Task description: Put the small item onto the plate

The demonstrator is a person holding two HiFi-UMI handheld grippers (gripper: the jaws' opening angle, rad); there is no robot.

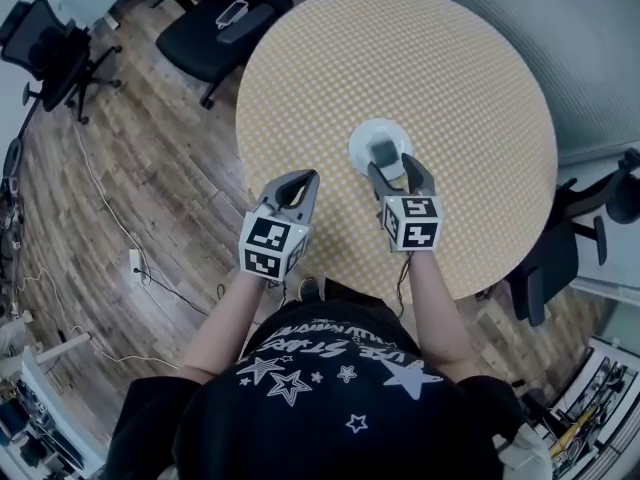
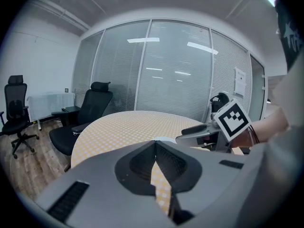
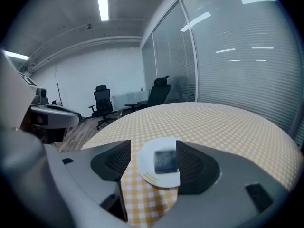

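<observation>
Dark flat square item (image 3: 165, 161) on plate (image 3: 148, 169)

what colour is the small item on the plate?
Dark grey-blue: a squarish block lying on the white plate. It shows best in the right gripper view.

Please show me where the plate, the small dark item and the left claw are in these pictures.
plate (image 3: 146, 164), right gripper view, the bare white part left of the item.
small dark item (image 3: 165, 161), right gripper view, its top face.
left claw (image 2: 155, 142), left gripper view, where its closed tips meet.
</observation>
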